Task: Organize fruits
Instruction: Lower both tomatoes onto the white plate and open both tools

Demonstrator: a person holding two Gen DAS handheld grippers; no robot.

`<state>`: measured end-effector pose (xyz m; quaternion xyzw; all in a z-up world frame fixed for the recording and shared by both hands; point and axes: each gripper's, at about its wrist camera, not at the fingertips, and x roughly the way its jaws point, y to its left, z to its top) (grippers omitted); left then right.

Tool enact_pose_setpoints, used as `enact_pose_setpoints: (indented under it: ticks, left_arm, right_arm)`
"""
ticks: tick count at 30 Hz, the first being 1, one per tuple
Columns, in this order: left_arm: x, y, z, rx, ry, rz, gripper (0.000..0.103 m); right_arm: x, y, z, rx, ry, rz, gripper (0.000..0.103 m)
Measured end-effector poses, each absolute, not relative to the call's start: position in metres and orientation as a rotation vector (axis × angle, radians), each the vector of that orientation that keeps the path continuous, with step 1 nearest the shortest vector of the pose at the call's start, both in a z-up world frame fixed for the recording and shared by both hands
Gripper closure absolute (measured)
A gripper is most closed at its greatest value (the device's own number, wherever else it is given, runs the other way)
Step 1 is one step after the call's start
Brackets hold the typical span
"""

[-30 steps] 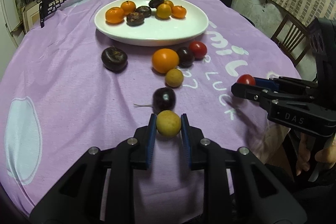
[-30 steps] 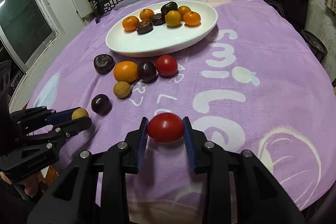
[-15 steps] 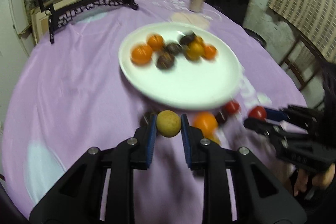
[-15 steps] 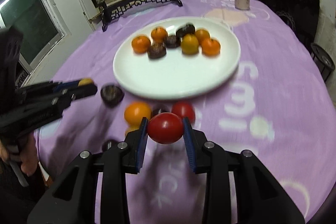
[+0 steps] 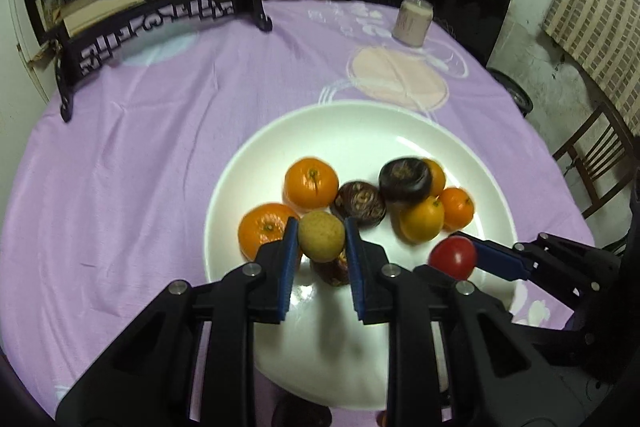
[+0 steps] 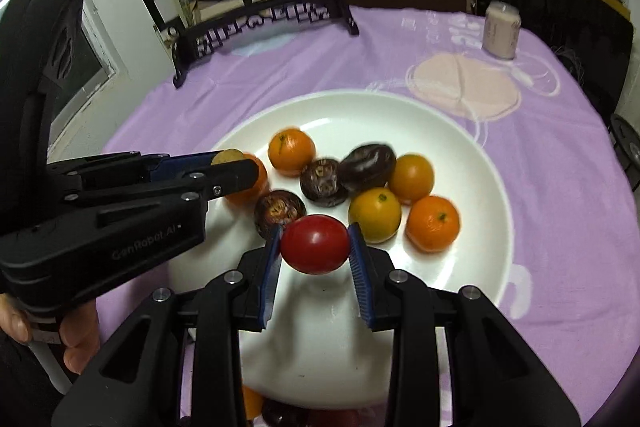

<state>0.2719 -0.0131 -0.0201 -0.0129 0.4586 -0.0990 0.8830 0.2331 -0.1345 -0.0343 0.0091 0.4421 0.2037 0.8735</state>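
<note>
Holding one fruit in each set of tongs, we are right over the plate. Our left tongs pinch a small yellow fruit. Our right tongs pinch a red tomato. Both fruits hang above the near part of the plate, so the next move, we think, is straight down and then let go.

Just under and past the yellow fruit lies a dark fruit, with an orange on its left side. Letting go here may bump them, so a bare white spot nearer to us looks safer. The tomato sits in front of a yellow-orange fruit and beside another dark fruit. The two tongs are close together, so they could knock each other.

On the plate we count about five orange ones and three dark ones, all bunched in the middle. More fruit peeks out on the purple cloth below the near rim.
</note>
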Motion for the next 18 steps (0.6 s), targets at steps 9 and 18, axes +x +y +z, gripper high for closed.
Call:
enact_pose_setpoints:
  ticks: [9,18]
  left_arm:
    - [0.279,-0.013,-0.028,-0.045,0.953,-0.213,0.079]
    - [0.242,-0.001,0.009,-0.081,0.829,-0.180,0.042]
  right_arm:
    - [0.245,-0.131,-0.046,0.011,0.941,0.421,0.069]
    - [0.213,-0.142,-0.018,-0.010,0.854,0.384,0.044]
